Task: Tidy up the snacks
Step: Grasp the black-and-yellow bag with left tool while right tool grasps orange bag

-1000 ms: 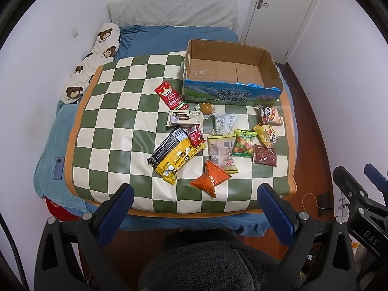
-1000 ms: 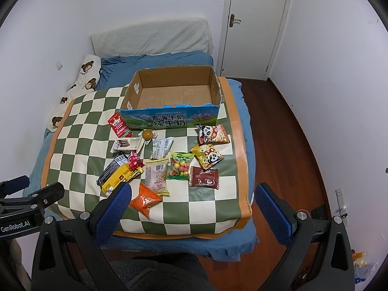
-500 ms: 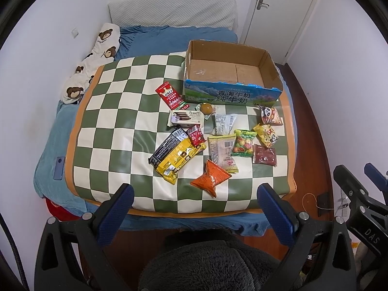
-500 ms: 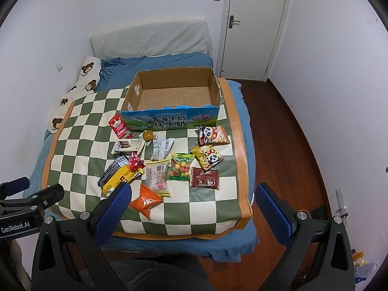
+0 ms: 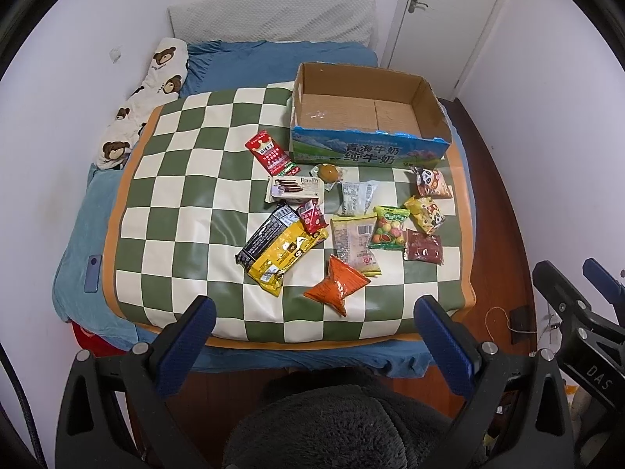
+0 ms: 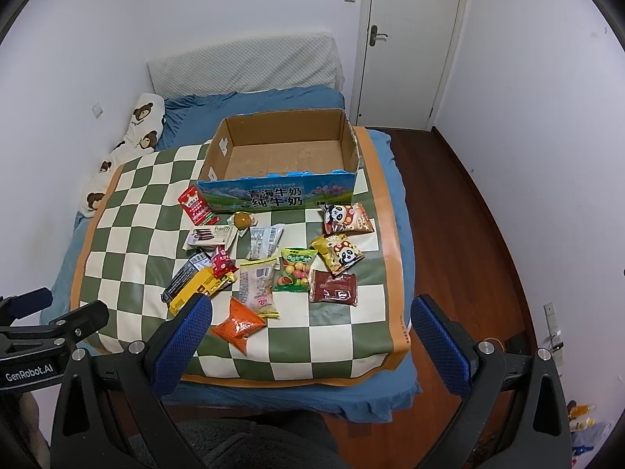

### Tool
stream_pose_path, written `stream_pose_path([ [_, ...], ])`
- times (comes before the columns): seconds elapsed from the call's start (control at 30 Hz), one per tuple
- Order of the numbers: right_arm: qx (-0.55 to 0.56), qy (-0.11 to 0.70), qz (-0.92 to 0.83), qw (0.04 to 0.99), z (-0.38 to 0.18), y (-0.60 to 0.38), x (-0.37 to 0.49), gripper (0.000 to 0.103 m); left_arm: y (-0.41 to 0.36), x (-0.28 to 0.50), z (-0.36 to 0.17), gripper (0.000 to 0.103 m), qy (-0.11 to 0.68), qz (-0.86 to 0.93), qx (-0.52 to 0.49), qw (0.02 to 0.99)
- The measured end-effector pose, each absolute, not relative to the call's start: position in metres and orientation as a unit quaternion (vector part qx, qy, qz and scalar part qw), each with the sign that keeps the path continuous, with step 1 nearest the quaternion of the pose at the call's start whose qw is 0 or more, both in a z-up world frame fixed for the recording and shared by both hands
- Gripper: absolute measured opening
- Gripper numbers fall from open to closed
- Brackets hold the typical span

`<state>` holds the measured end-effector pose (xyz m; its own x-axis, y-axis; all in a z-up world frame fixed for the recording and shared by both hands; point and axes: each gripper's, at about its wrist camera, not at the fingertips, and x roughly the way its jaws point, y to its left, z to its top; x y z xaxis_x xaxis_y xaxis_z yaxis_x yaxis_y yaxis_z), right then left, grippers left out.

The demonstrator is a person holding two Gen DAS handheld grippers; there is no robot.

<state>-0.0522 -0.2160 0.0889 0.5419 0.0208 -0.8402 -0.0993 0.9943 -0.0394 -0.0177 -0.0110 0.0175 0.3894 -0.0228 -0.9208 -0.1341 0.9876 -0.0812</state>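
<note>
Several snack packets lie on a green-and-cream checkered mat (image 5: 183, 179) (image 6: 129, 242) on a bed. Among them are an orange packet (image 5: 336, 284) (image 6: 238, 322), a yellow packet (image 5: 283, 256), a red packet (image 5: 269, 153) (image 6: 197, 205) and a dark red packet (image 6: 334, 287). An empty cardboard box (image 5: 369, 152) (image 6: 277, 195) stands at the mat's far side. My left gripper (image 5: 312, 346) is open and empty, held back from the bed's near edge. My right gripper (image 6: 310, 342) is open and empty, also short of the mat.
The bed has blue sheets (image 6: 250, 103), a bear-print pillow (image 5: 144, 93) at the left and a grey headboard cushion. A white door (image 6: 410, 39) and wooden floor (image 6: 461, 234) lie to the right. A white wall runs along the left.
Both views have shifted very slightly nearer to the bed. The snacks and the box have not moved. Both grippers stay open.
</note>
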Motion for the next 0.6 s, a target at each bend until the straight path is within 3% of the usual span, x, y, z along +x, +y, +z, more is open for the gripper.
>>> stream_pose_path([
  [0.13, -0.031, 0.487, 0.035, 0.872, 0.077, -0.215, -0.049, 0.103, -0.004, -0.008, 0.004, 0.103, 0.549, 0.044, -0.060, 0.832],
  [0.3, 0.024, 0.535, 0.057, 0.843, 0.028, -0.215, -0.022, 0.103, 0.010, 0.019, -0.039, 0.103, 0.536, 0.077, 0.023, 0.840],
  [0.6, 0.070, 0.616, 0.068, 0.782, -0.105, -0.186, 0.036, 0.103, 0.042, 0.096, -0.177, 0.103, 0.625, 0.029, 0.139, 0.768],
])
